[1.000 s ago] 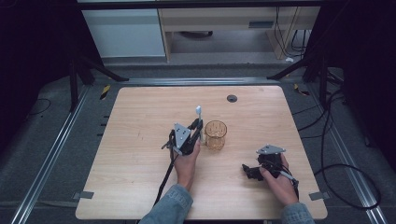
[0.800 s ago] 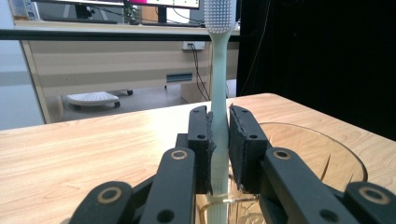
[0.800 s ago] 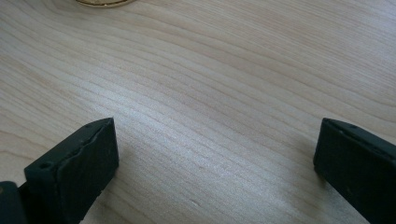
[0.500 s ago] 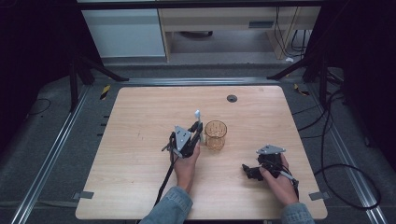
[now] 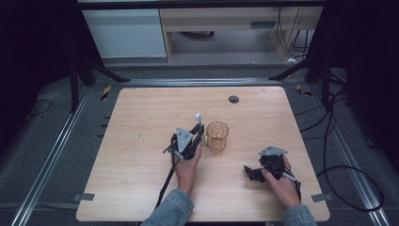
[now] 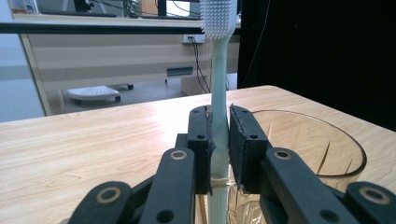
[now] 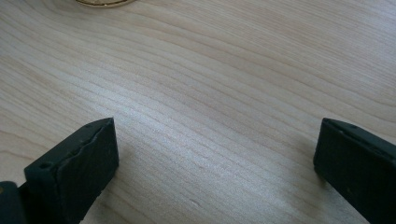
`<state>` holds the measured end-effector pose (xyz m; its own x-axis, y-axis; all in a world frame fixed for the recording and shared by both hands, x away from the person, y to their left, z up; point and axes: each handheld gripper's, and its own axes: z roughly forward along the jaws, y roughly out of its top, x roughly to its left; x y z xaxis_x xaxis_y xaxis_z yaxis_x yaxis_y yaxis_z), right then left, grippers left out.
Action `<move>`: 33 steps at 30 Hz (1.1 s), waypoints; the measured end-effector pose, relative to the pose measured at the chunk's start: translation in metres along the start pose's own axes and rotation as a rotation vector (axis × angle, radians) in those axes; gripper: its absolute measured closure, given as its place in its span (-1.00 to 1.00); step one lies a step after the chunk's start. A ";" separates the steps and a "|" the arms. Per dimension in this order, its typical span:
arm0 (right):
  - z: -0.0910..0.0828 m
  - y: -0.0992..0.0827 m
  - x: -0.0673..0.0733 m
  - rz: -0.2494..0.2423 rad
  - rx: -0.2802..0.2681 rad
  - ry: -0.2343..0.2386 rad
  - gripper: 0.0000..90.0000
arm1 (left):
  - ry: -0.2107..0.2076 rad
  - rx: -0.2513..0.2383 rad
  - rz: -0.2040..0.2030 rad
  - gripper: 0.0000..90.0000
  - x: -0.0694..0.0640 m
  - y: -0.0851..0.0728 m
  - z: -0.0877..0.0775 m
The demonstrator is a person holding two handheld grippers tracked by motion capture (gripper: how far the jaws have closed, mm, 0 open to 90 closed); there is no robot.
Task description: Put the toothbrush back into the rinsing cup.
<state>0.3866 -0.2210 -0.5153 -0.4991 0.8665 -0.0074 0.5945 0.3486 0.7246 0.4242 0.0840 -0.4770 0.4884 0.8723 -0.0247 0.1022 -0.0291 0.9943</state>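
Amber cup [image 5: 217, 135] upright, toothbrush [image 6: 218, 84] clamped beside it

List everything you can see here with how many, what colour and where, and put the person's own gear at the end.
Table: one, light wood, centre of the high view.
Cup: one, clear amber, upright near the table's middle.
Toothbrush: one, pale green handle with white bristles, upright, head up, beside the cup.
Round dark disc: one, at the table's far edge; cannot tell what it is.
Cabinets: pale, beyond the table.
Left gripper: one, black, shut on the toothbrush handle.
Right gripper: one, black, fingers wide apart, low over bare wood.
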 end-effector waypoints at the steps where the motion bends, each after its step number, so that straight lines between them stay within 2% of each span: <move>1: 0.000 0.000 0.000 0.000 0.001 0.000 -0.99 | 0.000 0.005 0.001 0.74 0.000 0.000 0.000; 17: 0.000 0.000 0.000 0.000 0.000 0.001 -0.99 | 0.003 0.015 0.004 0.64 0.001 0.002 -0.002; 25: 0.000 0.000 0.000 0.000 0.001 0.000 -0.99 | 0.014 0.017 0.034 0.45 0.001 0.007 -0.009; 33: 0.000 0.000 0.000 0.002 0.000 0.000 -0.99 | 0.008 0.043 0.044 0.16 0.003 0.014 -0.010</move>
<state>0.3866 -0.2207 -0.5152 -0.4977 0.8673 -0.0055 0.5959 0.3466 0.7244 0.4182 0.0908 -0.4624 0.4861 0.8737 0.0202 0.1176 -0.0883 0.9891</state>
